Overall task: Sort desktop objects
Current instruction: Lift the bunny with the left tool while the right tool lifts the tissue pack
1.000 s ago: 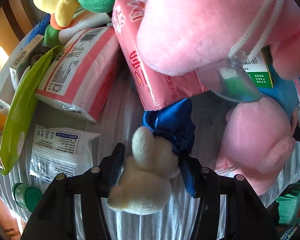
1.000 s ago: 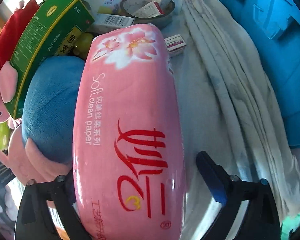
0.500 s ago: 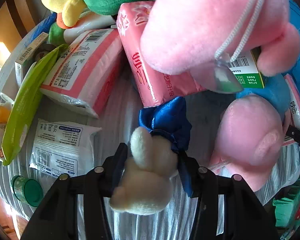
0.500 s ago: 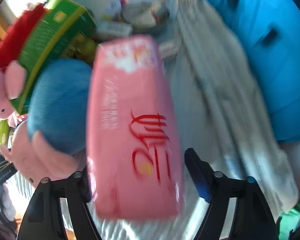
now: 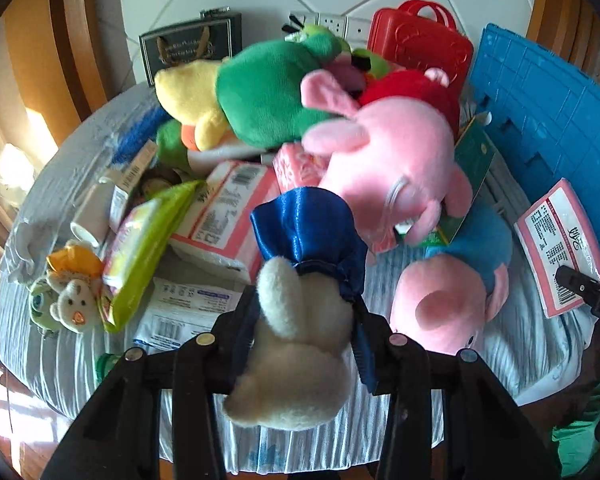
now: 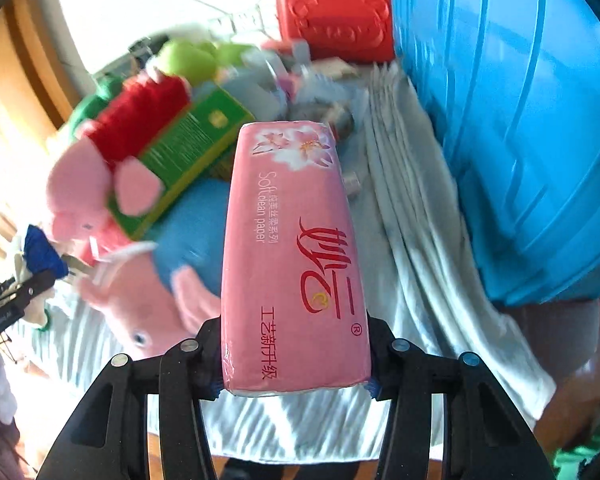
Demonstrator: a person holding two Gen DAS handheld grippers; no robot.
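Both grippers grip: left gripper (image 5: pixel 304 344) pinches a cream plush doll (image 5: pixel 300 344); right gripper (image 6: pixel 294 360) clamps a pink tissue pack (image 6: pixel 292 256), apparently aloft.

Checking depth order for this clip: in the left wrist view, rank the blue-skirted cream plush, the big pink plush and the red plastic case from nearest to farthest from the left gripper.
1. Blue-skirted cream plush: clamped in the left gripper itself.
2. Big pink plush: mid-table, ahead and slightly right.
3. Red plastic case: at the far edge, by the wall.

Pink tissue pack (image 6: pixel 292 264), blue crate (image 6: pixel 512 120)
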